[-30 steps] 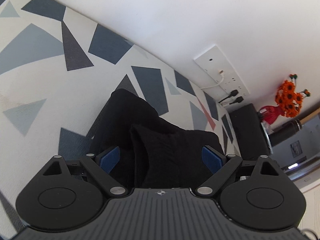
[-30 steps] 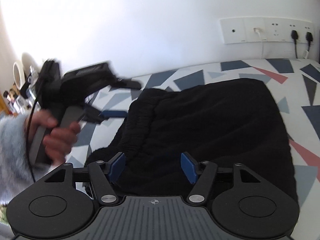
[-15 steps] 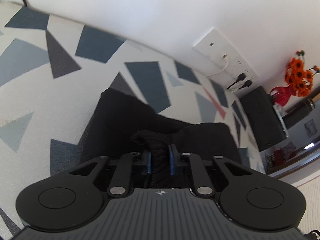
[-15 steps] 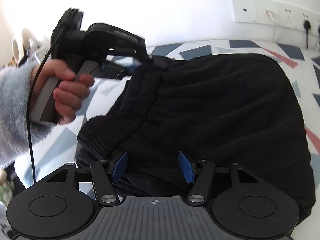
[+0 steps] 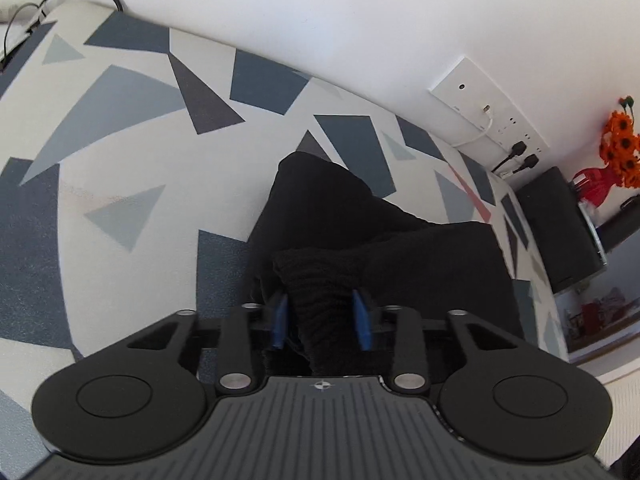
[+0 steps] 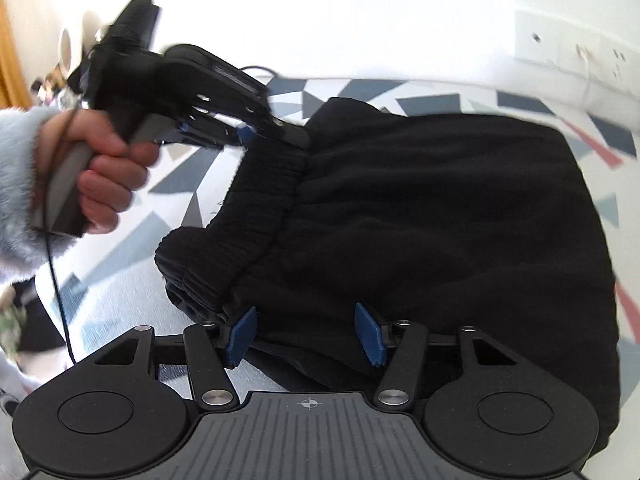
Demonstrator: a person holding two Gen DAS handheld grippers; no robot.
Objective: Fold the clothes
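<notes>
Black fleece trousers with a ribbed waistband (image 6: 420, 208) are lying folded on the white sheet with grey triangles (image 5: 120, 160). Left gripper (image 5: 320, 322), jaws just reopening to half width, is straddling the waistband. Right gripper (image 6: 306, 334) is standing half open over the near hem, gripping nothing.

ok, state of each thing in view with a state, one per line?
black ribbed-waistband fleece garment: partly folded, waistband bunched, lying on patterned bed cover
left gripper: jaws just reopened, waistband between pads
right gripper: open, at garment's near edge
black wall plugs: plugged in
</notes>
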